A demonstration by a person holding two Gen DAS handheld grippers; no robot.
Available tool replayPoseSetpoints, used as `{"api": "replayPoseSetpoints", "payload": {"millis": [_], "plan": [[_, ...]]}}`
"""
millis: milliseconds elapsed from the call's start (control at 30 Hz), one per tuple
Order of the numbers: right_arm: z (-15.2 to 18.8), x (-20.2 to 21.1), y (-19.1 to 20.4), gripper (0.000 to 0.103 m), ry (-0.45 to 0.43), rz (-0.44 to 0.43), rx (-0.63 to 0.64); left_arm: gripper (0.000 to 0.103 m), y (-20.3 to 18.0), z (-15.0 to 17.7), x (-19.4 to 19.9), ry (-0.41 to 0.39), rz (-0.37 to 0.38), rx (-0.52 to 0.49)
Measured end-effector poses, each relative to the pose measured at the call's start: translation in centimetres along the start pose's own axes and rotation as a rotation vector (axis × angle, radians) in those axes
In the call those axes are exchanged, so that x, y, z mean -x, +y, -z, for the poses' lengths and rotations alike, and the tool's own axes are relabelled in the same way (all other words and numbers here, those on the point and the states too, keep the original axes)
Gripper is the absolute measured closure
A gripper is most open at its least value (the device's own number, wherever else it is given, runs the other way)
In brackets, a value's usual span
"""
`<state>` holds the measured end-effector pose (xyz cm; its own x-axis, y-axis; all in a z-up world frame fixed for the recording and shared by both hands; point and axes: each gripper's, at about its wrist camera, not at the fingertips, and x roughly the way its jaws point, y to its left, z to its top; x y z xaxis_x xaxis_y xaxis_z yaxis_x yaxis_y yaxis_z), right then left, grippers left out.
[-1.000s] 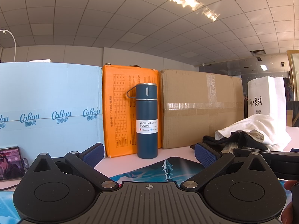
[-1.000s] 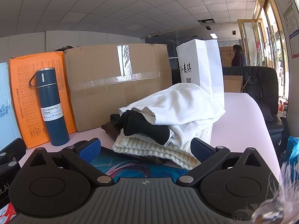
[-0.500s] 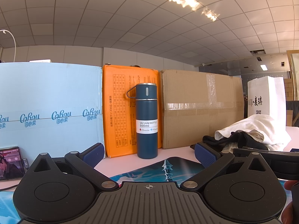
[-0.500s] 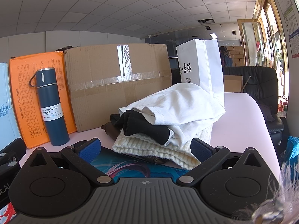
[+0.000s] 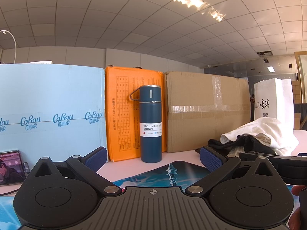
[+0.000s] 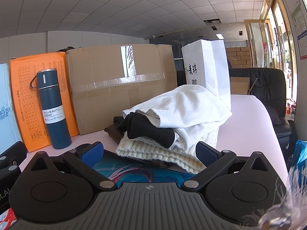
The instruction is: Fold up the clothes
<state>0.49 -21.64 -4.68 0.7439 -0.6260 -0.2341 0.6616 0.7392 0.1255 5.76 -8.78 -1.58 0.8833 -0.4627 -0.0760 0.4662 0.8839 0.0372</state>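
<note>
Boxes line the back of the pale pink table. Nothing's folded yet: the rumpled heap of white, black and cream knit clothes sits just ahead of the right gripper. The left gripper faces a navy vacuum bottle. Both are spread apart, empty.

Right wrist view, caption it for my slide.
Open right hand-held gripper faces a clothes pile beside a blue vacuum bottle.

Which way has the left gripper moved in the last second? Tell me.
No, it has not moved. From the left wrist, the left gripper frames the vacuum bottle and the orange box exactly as before.
</note>
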Motion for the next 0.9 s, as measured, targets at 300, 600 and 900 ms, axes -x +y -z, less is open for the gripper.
{"api": "replayPoseSetpoints", "payload": {"millis": [300, 600, 900], "plan": [[-0.03, 0.01, -0.01, 0.000, 0.001, -0.001, -0.001, 0.000, 0.00, -0.01, 0.00, 0.000, 0.000, 0.000], [-0.01, 0.01, -0.01, 0.000, 0.000, -0.002, 0.000, 0.000, -0.08, 0.00, 0.03, -0.003, 0.000, -0.006], [-0.03, 0.09, -0.02, 0.000, -0.002, -0.001, -0.001, 0.000, -0.14, 0.03, -0.04, -0.002, 0.000, -0.008]]}}
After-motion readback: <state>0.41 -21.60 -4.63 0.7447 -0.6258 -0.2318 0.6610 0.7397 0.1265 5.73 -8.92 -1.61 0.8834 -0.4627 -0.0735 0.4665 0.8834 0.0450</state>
